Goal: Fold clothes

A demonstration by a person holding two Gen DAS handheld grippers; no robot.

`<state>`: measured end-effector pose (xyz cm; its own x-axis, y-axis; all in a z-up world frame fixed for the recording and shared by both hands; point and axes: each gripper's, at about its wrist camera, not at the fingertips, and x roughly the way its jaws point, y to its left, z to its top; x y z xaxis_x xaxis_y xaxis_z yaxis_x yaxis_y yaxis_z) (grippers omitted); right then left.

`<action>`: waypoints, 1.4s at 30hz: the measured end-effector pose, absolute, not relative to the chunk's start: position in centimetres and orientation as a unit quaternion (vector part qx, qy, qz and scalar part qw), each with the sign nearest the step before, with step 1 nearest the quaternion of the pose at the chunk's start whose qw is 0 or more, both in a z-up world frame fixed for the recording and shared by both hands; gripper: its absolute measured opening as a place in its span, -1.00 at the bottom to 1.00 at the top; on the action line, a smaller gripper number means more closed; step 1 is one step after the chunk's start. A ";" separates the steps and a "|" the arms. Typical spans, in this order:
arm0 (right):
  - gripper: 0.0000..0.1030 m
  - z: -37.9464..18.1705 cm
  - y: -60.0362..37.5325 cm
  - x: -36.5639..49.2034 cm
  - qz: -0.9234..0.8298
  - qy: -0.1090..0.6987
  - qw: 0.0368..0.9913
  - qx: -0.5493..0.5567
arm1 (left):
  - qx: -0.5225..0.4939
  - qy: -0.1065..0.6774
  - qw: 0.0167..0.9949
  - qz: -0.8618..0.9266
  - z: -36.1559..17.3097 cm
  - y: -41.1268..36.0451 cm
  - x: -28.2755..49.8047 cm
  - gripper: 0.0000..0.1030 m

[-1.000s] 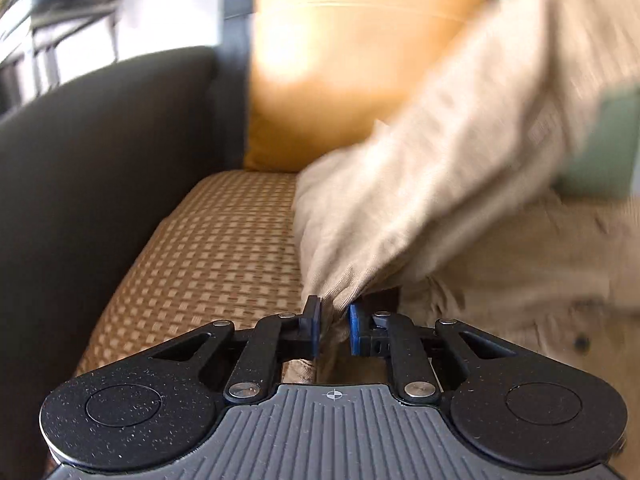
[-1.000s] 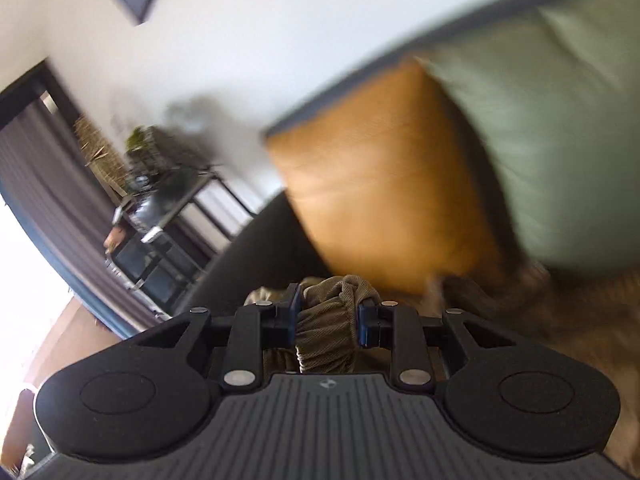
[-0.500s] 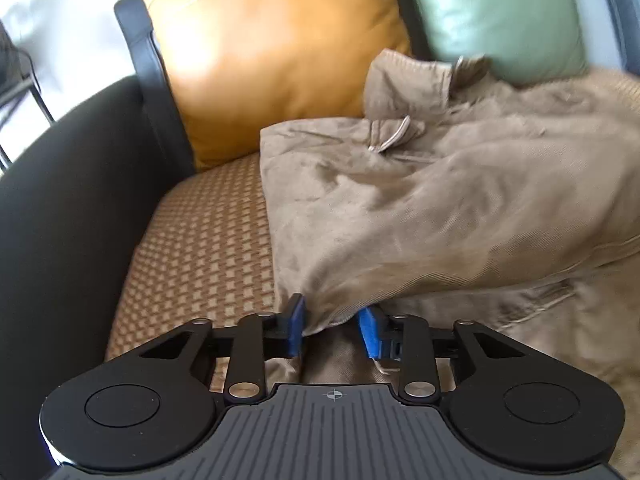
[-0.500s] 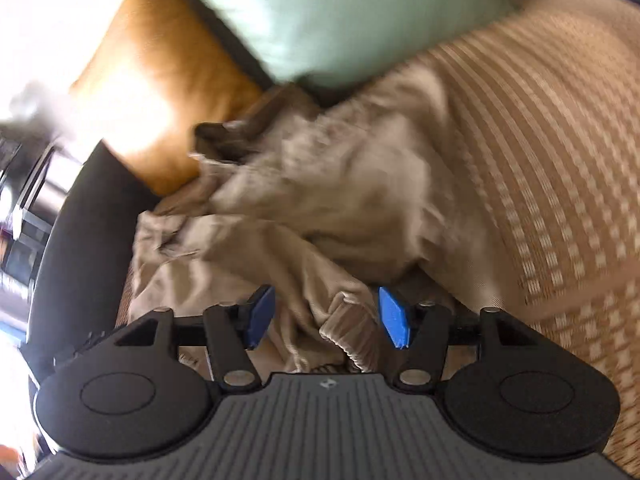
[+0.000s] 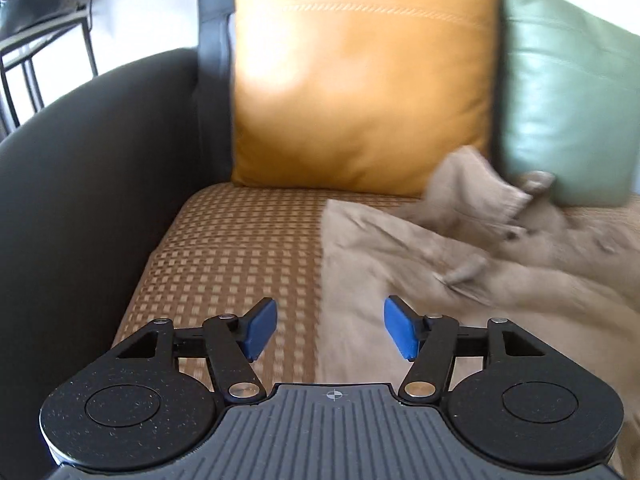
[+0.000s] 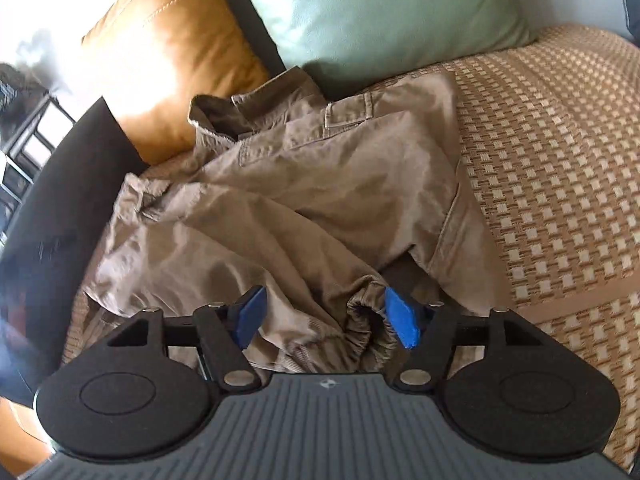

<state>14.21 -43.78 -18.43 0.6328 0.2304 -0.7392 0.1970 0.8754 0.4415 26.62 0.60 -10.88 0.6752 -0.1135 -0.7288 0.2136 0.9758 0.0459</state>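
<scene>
Khaki trousers [image 6: 280,208] on sofa seat [image 6: 560,160] — both grippers' fingers apart, opening, clamping nothing.

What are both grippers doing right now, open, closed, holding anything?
Left gripper: jaws opening, nothing gripped; the tan garment lies below them.
Right gripper: jaws opening, nothing gripped; the garment's elastic cuff lies loose between them.

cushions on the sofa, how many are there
2. The orange cushion leans on the sofa back next to the dark armrest; the green cushion stands beside it, above the tan trousers. More may sit out of view further along.
</scene>
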 end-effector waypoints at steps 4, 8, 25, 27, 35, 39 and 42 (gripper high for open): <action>0.40 -19.3 -44.2 14.2 0.019 0.430 0.867 0.252 | 0.057 0.423 0.902 -0.061 -13.3 -0.5 31.3 0.44; 0.41 -20.1 -44.4 14.2 0.025 0.429 0.868 0.251 | 0.066 0.431 0.898 -0.063 -14.9 -1.4 33.6 0.46; 0.36 -22.5 -45.9 13.8 -0.023 0.408 0.839 0.360 | 0.056 0.437 0.894 -0.083 -15.3 -2.6 34.2 -0.36; 0.27 -22.7 -45.8 14.0 -0.025 0.415 0.836 0.358 | 0.058 0.432 0.896 -0.079 -15.4 -2.6 34.2 0.08; -0.48 -20.5 -44.2 14.6 -0.020 0.454 0.833 0.316 | -0.005 0.453 0.886 -0.096 -15.5 -0.9 35.1 -0.95; -0.57 -14.2 -42.3 16.4 0.040 0.415 0.862 0.287 | -0.064 0.427 0.899 -0.076 -14.5 0.7 34.8 -0.98; -0.58 -7.3 -41.5 17.7 0.101 0.320 0.909 0.247 | -0.137 0.413 0.899 -0.041 -14.6 3.0 34.6 -1.00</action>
